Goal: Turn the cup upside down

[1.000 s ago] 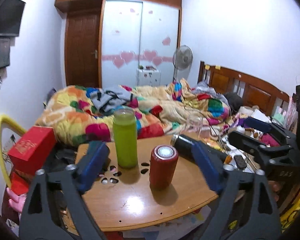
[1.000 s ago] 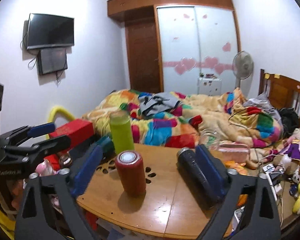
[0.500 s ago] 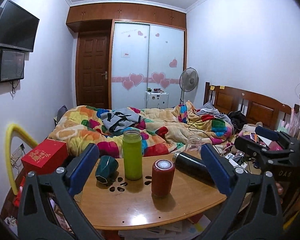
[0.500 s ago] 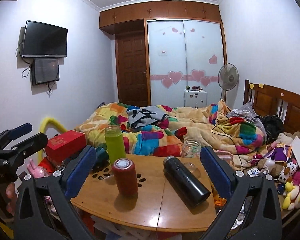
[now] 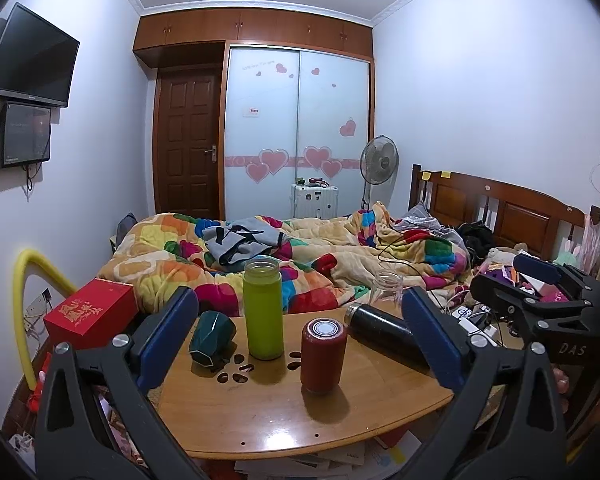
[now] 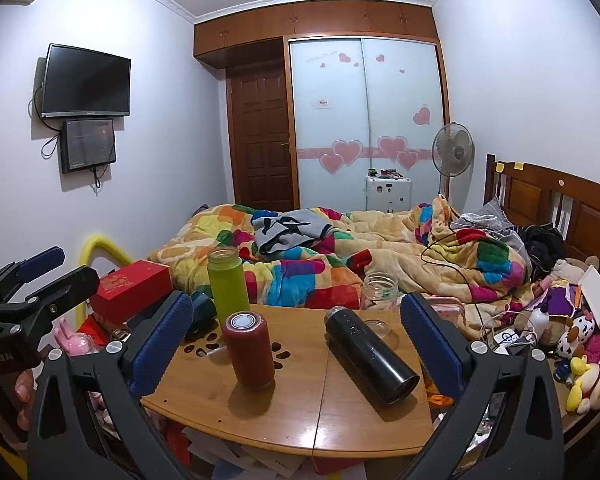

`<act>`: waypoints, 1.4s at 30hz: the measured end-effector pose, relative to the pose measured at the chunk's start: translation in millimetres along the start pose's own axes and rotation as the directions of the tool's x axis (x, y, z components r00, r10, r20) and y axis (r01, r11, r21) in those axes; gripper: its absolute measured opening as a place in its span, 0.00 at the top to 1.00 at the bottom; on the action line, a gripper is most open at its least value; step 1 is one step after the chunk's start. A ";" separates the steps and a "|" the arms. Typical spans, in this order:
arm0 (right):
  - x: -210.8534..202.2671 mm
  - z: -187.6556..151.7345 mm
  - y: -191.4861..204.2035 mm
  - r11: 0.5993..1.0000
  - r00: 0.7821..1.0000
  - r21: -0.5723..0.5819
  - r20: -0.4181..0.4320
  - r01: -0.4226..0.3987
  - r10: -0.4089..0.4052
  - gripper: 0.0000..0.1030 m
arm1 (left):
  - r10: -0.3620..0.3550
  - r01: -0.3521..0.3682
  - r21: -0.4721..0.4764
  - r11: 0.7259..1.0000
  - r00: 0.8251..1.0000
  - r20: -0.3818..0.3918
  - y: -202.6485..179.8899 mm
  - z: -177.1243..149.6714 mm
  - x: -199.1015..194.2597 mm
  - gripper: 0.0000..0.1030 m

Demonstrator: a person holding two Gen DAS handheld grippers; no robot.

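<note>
A red cup (image 5: 323, 355) stands upright in the middle of the round wooden table (image 5: 260, 420); it also shows in the right wrist view (image 6: 249, 353). A green bottle (image 5: 263, 306) stands upright behind it. A black flask (image 6: 369, 354) lies on its side at the right. A dark green faceted cup (image 5: 212, 336) lies tipped at the left. A clear glass jar (image 6: 379, 290) stands at the far edge. My left gripper (image 5: 300, 344) is open and empty, held back from the table. My right gripper (image 6: 296, 340) is open and empty, also held back.
A bed with a colourful quilt (image 5: 300, 256) lies behind the table. A red box (image 5: 90, 312) and a yellow tube (image 5: 24, 280) are at the left. Toys and cables (image 6: 560, 320) clutter the right side. Papers lie under the table.
Both grippers have pulled back and up from the table, so the objects look smaller and farther. The jaws stay open. The dark green cup has come into view.
</note>
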State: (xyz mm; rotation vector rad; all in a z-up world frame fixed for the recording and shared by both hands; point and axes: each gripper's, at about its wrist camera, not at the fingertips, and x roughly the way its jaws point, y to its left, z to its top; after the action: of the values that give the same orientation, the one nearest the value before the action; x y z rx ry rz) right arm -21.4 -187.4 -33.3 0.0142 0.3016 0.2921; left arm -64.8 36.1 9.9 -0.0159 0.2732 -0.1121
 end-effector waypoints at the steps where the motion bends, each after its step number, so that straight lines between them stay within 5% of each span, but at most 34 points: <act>1: 0.3 -0.3 -0.8 1.000 1.000 0.002 -0.001 0.000 0.000 0.00 | 0.000 0.000 0.001 1.000 1.000 -0.001 0.1 -0.2 0.0 0.00; 42: 5.8 2.0 -8.1 1.000 1.000 0.011 -0.003 0.005 -0.005 0.00 | 0.008 -0.008 0.003 1.000 1.000 -0.010 -1.9 1.6 12.8 0.00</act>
State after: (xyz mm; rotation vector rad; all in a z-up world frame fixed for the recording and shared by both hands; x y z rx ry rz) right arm -13.3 -193.4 -33.6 0.0244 0.3059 0.2853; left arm -52.4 32.7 8.1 -0.0116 0.2832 -0.1049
